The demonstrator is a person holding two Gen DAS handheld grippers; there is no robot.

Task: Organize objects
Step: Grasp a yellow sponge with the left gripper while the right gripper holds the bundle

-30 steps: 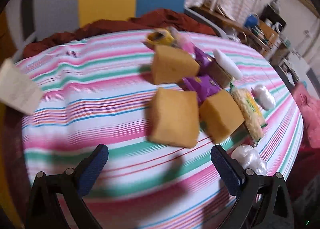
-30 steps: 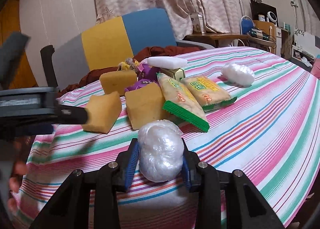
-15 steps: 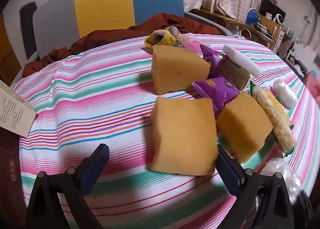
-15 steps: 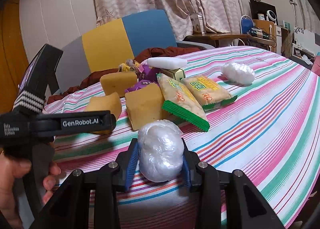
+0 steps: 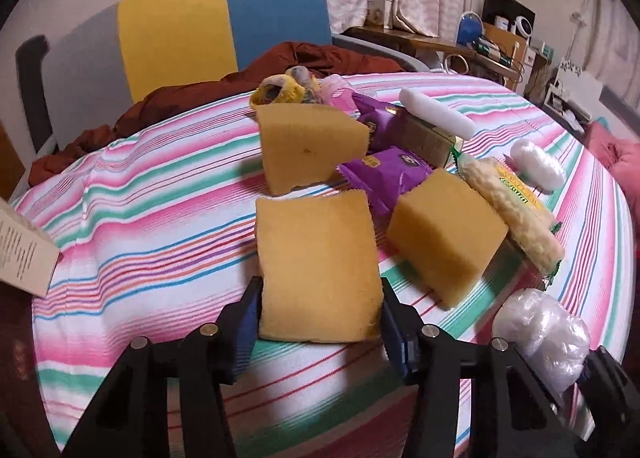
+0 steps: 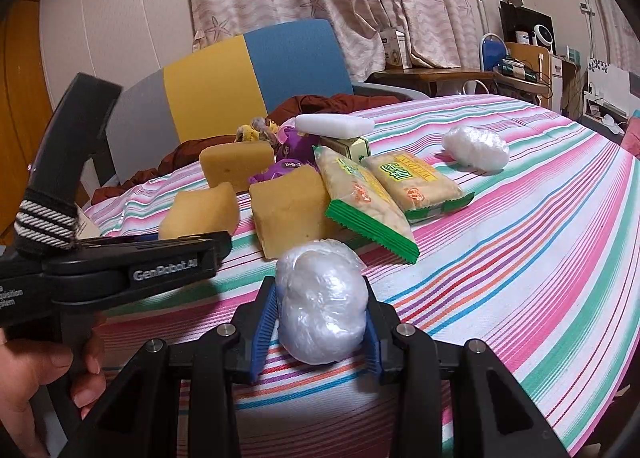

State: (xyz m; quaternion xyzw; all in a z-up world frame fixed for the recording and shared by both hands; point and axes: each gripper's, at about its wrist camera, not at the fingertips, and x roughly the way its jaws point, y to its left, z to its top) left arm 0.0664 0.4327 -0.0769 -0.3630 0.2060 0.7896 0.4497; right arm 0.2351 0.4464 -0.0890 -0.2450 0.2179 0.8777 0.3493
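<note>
My left gripper [image 5: 318,324] is shut on the nearest yellow sponge [image 5: 316,266], its blue pads pressed on both sides; that sponge [image 6: 200,212] shows beyond the left gripper body in the right wrist view. My right gripper [image 6: 320,332] is shut on a clear plastic-wrapped ball [image 6: 322,302], which also shows at the lower right of the left wrist view [image 5: 544,334]. Two more yellow sponges [image 5: 446,246] [image 5: 308,148] lie behind on the striped tablecloth [image 5: 160,210].
Purple snack packets [image 5: 386,174], two green-edged cracker packs [image 6: 412,182] [image 6: 362,198], a white block [image 6: 334,125] on a small box, and a second plastic ball [image 6: 476,148] lie further back. A chair [image 6: 256,74] with brown cloth stands behind the table. A paper box [image 5: 24,254] sits at left.
My left gripper moved forward over the nearest sponge and closed on it. My right gripper stayed still, holding the plastic ball.
</note>
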